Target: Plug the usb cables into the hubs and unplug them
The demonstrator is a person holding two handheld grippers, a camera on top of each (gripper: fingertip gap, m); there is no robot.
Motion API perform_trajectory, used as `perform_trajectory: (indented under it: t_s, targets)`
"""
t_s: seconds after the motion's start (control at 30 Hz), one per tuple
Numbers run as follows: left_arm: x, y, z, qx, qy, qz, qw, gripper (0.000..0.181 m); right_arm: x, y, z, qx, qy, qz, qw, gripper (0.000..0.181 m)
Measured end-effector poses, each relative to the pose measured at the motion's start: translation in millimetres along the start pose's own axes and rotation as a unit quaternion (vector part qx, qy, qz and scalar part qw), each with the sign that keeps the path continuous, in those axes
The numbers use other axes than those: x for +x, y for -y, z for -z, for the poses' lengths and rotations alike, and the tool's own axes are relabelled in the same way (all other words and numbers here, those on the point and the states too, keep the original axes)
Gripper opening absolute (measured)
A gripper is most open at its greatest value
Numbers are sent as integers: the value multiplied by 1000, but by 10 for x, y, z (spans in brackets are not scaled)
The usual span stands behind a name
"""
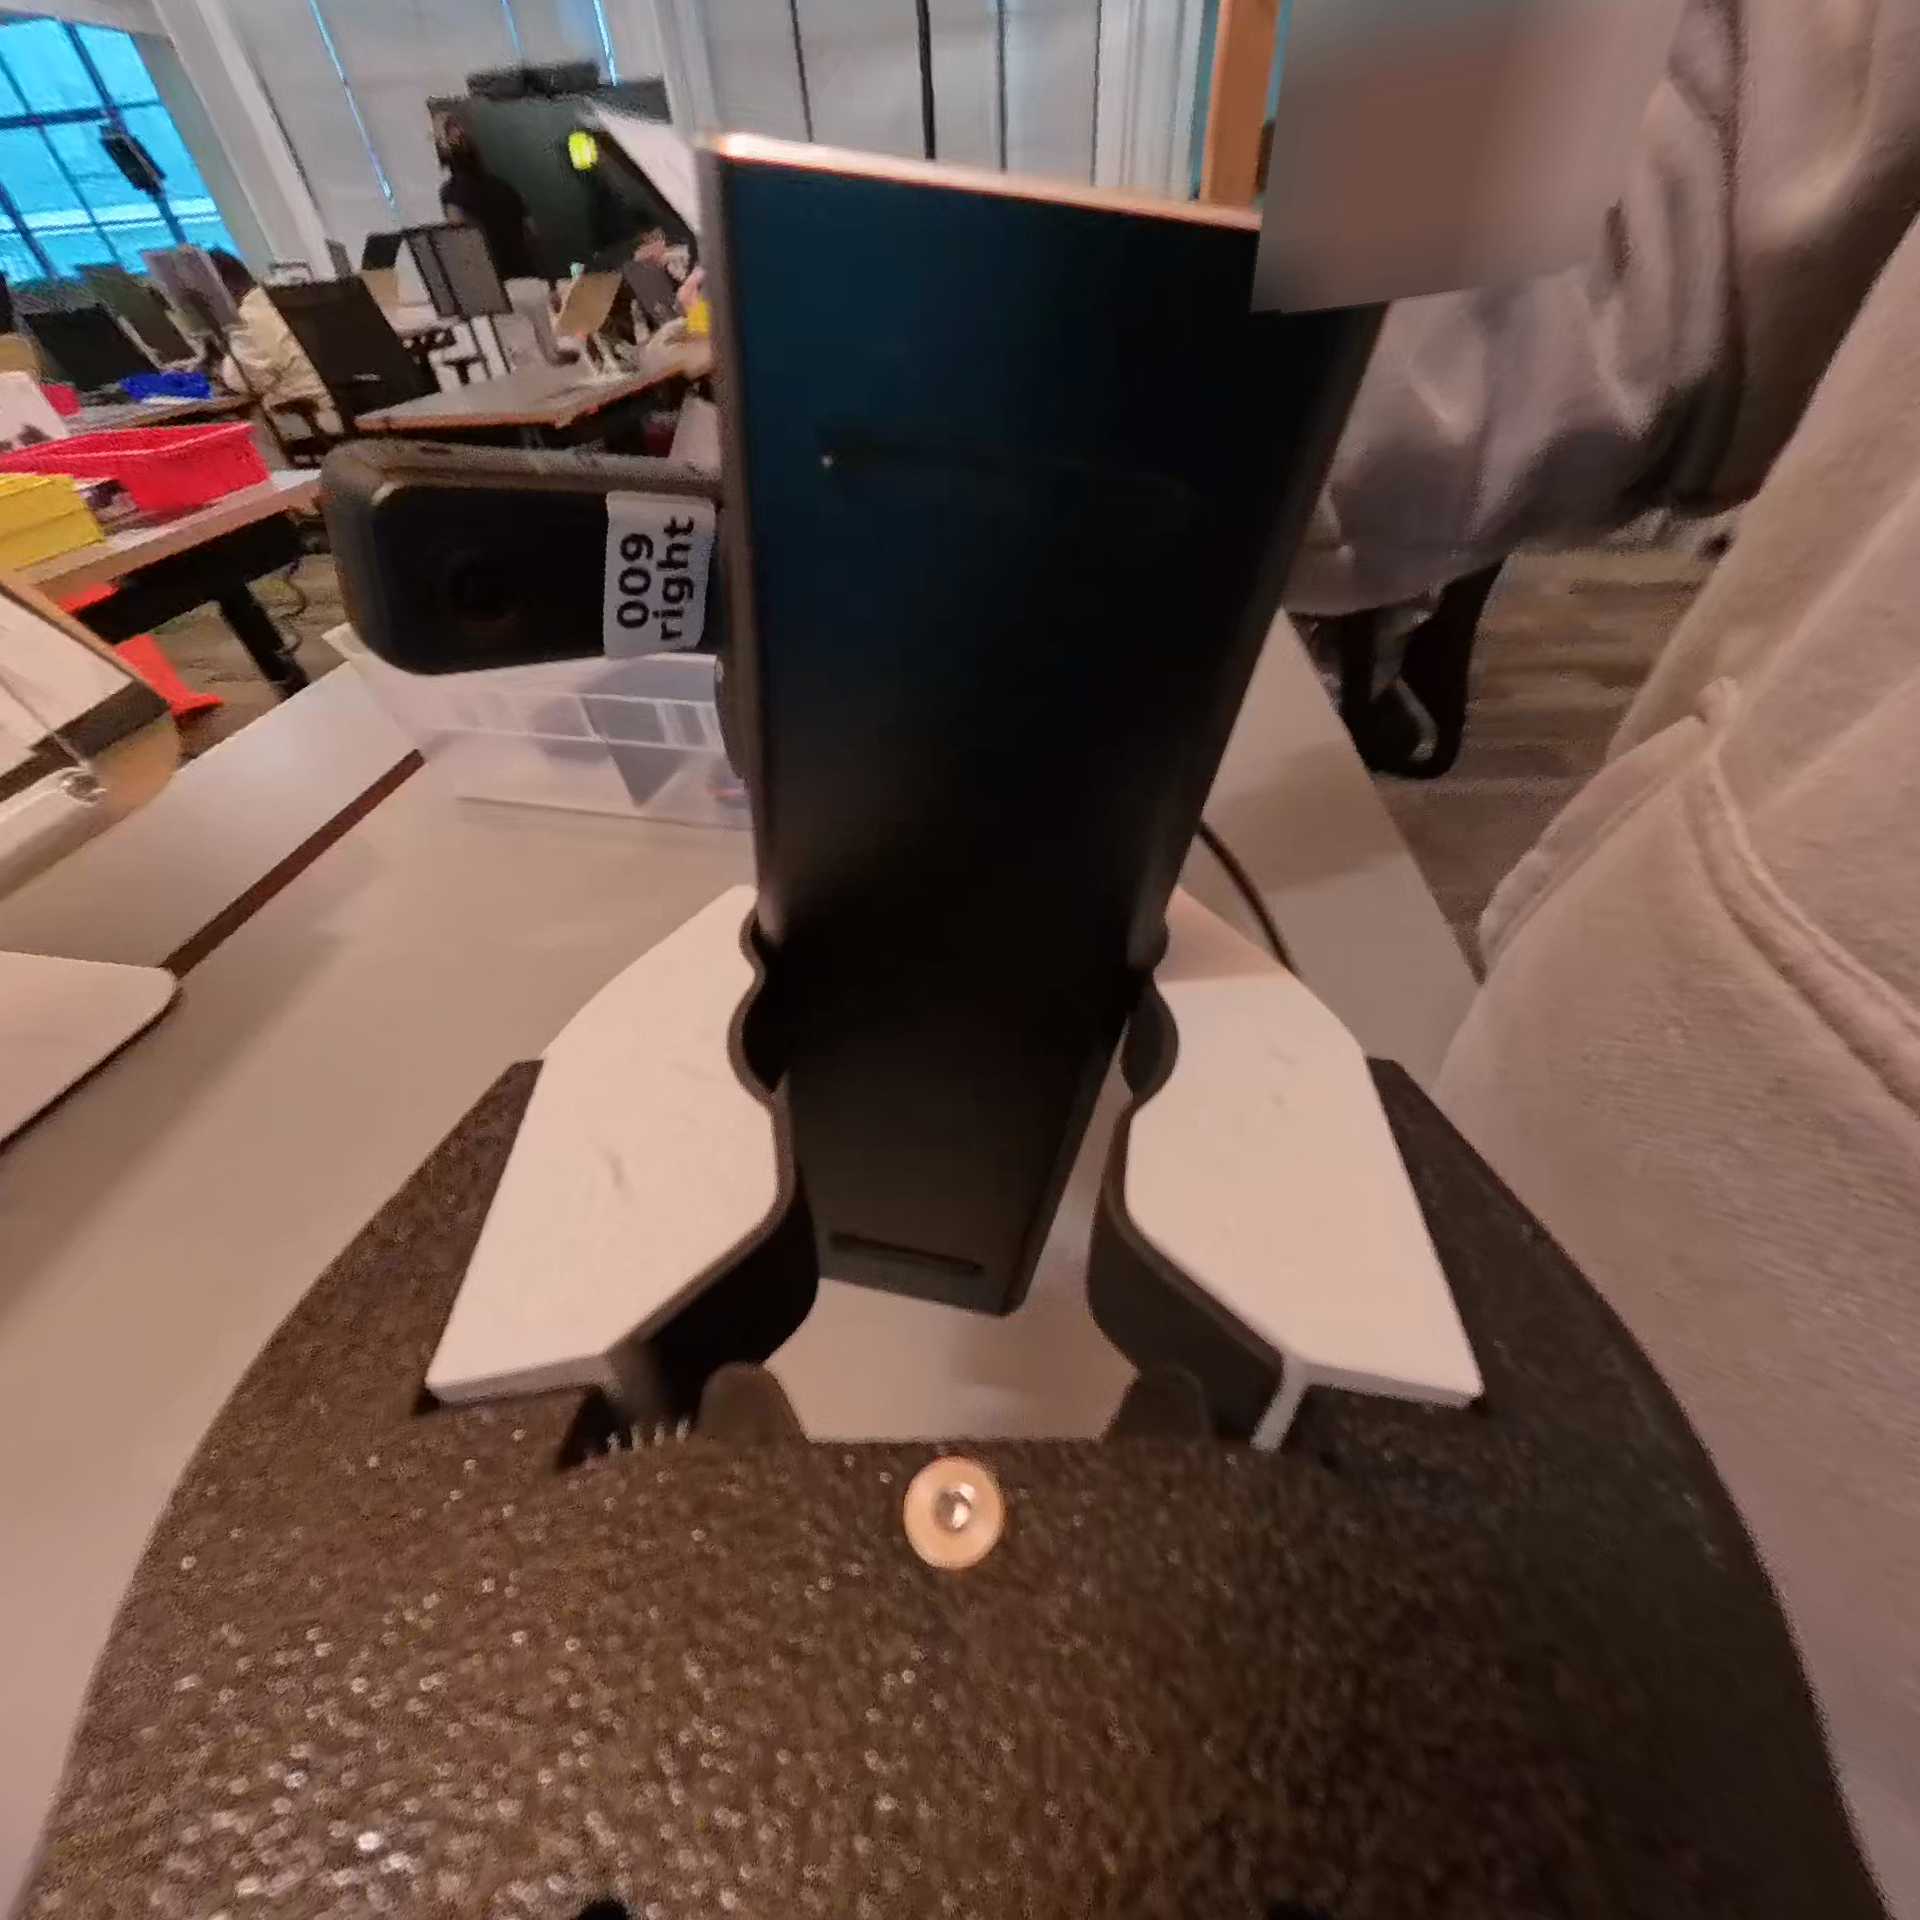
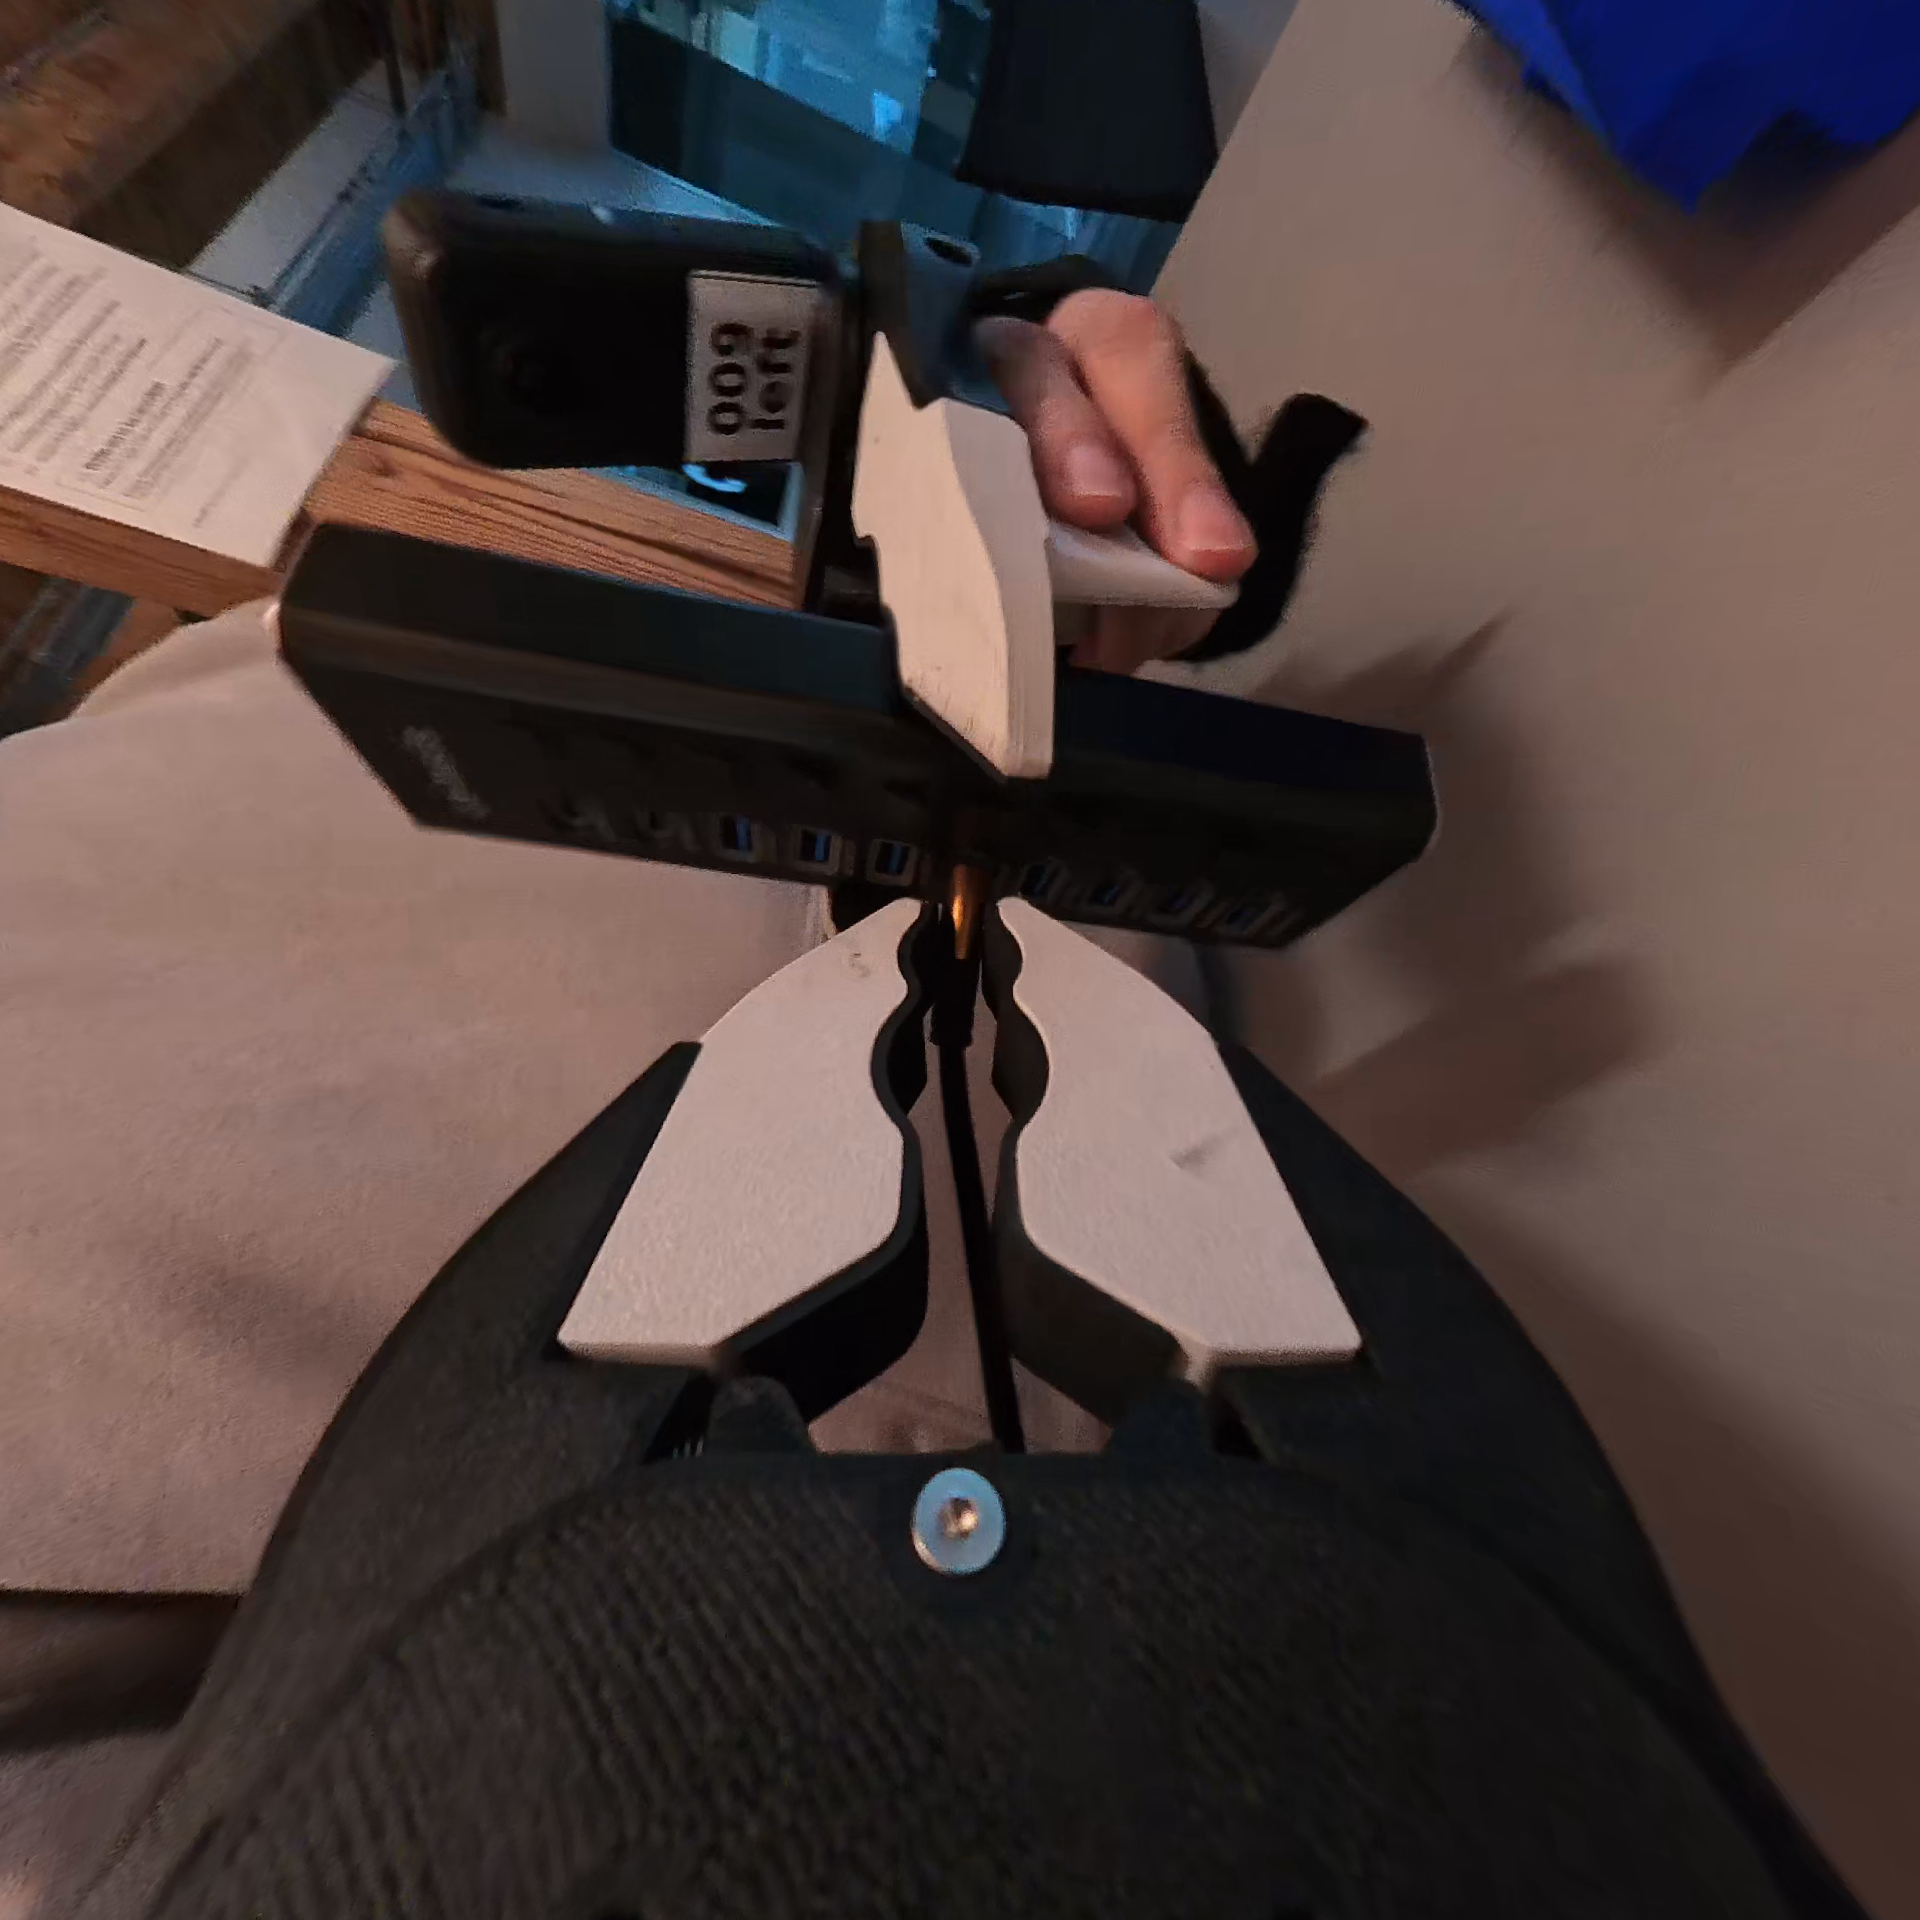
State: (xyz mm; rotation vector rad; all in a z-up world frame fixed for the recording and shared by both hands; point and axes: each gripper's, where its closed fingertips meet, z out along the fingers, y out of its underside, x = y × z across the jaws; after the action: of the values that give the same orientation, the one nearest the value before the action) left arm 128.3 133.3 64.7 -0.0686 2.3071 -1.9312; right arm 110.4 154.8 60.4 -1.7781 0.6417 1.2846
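**Hub pinched upright, plug at its ports**

Nearest the lens in the left wrist view, the left hand-held gripper (image 1: 940, 997) pinches a black hub (image 1: 997, 644) between its white fingers (image 1: 623, 1164). Its lower end sits deep between them and its body rises upright, tilted slightly, above the pale table (image 1: 312, 935). Beyond the hub's left edge, the right gripper's camera (image 1: 468, 566) with a white sticker peeks out. A clear plastic bin (image 1: 582, 748) stands on the table behind, and a person's pale sleeve (image 1: 1714, 1039) fills the right side.

From the right wrist view, the right hand-held gripper (image 2: 961, 920) is pressed nearly together on a black USB cable (image 2: 971, 1195). Its cord runs back between the fingers (image 2: 769, 1143), and the copper-toned plug (image 2: 964, 904) pokes out at the tips, touching the hub's (image 2: 644, 717) row of ports near the middle. Whether the plug is seated in a port I cannot tell; motion blur smears the ports. The hub lies crosswise here, gripped by the left gripper (image 2: 961, 613) from above, with a person's hand (image 2: 1132, 457) on that tool's trigger. A printed sheet (image 2: 156, 384) rests on a wooden ledge at upper left.
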Motion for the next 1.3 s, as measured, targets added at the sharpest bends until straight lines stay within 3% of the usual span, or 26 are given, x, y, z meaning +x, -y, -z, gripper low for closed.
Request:
perform_trajectory:
  t_s: [0.37, 0.43, 0.47, 0.5, 0.53, 0.67, 0.77, 0.9, 1.03, 1.17, 1.23, 1.3]
  targets:
    - [104, -98, 79, -59, -12, -61, 996, 62, 16, -142, 11, -65, -37, 9, 997, 8]
    - [14, -114, 298, -63, 13, -58, 996, 62, 446, -288, 463, -103, -188, 42, 976, 8]
    - [-53, -137, 433, -68, 30, -53, 996, 62, 419, -273, 669, -63, -167, 21, 984, 8]
    - [-101, -153, 553, -71, 40, -43, 996, 62, 230, -235, 832, -13, -87, -22, 996, 7]
    - [-143, -137, 651, -64, 53, -28, 996, 62, 197, -153, 1057, 42, -81, -30, 995, 7]
    - [-164, -27, 832, -26, 79, 0, 997, 62, 2, -7, 1926, 139, -185, 74, 970, 7]
    - [-128, -33, 760, -21, 76, 5, 997, 62, -449, 166, 2489, 222, -218, 163, 936, 7]
    - [-87, -55, 594, -16, 58, 13, 998, 62, -776, 229, 3131, 289, -265, 214, 895, 7]
    - [-81, -23, 480, -4, 47, 17, 999, 62, -933, 295, 3511, 364, -263, 236, 862, 7]
    - [-85, -20, 413, 2, 42, 22, 999, 62, -520, 250, 3630, 347, -343, 250, 836, 7]
    - [-76, -29, 395, 3, 38, 27, 999, 62, -277, 186, 3519, 321, -336, 241, 852, 7]
    - [-68, -34, 383, 6, 35, 34, 999, 62, 144, 48, 3471, 281, -371, 174, 868, 7]
